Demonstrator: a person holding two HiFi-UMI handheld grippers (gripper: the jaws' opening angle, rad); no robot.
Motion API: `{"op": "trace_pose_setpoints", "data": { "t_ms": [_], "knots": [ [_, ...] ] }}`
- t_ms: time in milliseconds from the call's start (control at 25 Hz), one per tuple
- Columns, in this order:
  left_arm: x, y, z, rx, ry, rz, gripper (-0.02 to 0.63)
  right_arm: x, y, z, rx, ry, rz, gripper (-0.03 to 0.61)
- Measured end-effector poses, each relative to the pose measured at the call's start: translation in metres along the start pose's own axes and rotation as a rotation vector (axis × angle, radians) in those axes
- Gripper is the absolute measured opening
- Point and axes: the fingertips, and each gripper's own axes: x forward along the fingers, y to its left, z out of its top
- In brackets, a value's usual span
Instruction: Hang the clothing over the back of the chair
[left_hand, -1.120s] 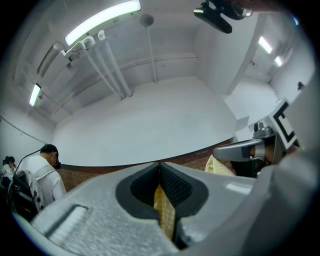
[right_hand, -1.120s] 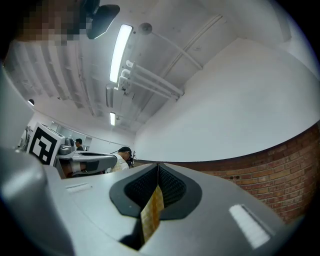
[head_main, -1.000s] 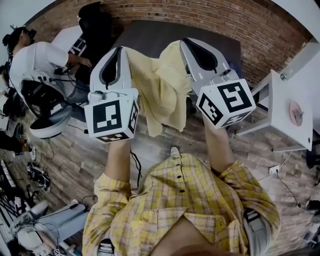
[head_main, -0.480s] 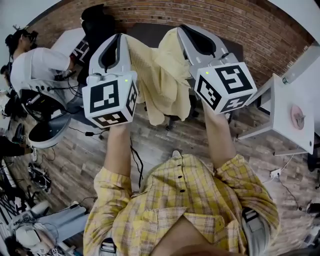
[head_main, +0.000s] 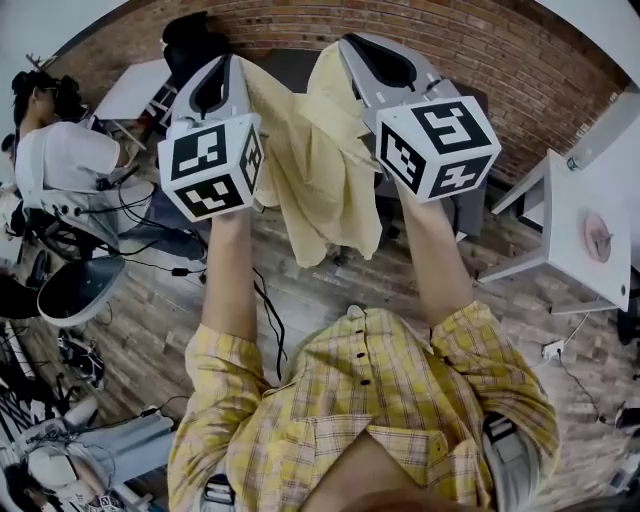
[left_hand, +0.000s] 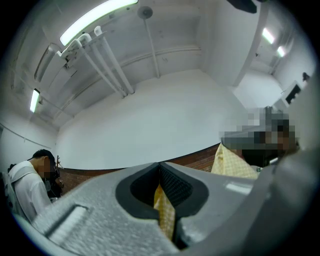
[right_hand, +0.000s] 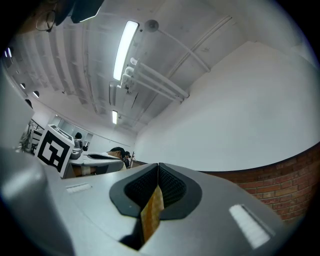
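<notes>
Currently left gripper (left_hand: 161, 200) and right gripper (right_hand: 157, 192) clamping garment (head_main: 315, 170) top edge, jaws pinching fabric. Garment hanging raised between them. Likely handling light, limp, non-slippery; gripping at shoulders advised for even drape.

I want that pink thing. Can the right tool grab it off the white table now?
Probably not yet. The right tool is shut on the yellow shirt, and the pink thing lies off to its right on the white table.
</notes>
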Motion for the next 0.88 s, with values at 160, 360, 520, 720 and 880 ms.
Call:
{"op": "trace_pose_setpoints", "data": {
  "t_ms": [160,360,520,720,880],
  "knots": [
    [0.016,0.004,-0.010,-0.006,0.027,-0.002,0.006,0.013,-0.006,-0.008,0.005,0.019,-0.004,0.012],
    [0.040,0.008,-0.026,-0.053,0.051,-0.029,0.006,0.032,-0.012,-0.019,0.022,0.046,-0.015,0.012],
    [0.059,0.008,-0.037,-0.079,0.079,-0.046,0.006,0.047,-0.022,-0.032,0.037,0.072,-0.020,0.012],
    [0.070,0.007,-0.058,-0.095,0.121,-0.057,0.006,0.061,-0.031,-0.055,0.072,0.108,-0.030,0.012],
    [0.083,0.005,-0.068,-0.120,0.154,-0.072,0.006,0.071,-0.038,-0.070,0.087,0.141,-0.031,0.012]
  ]
}}
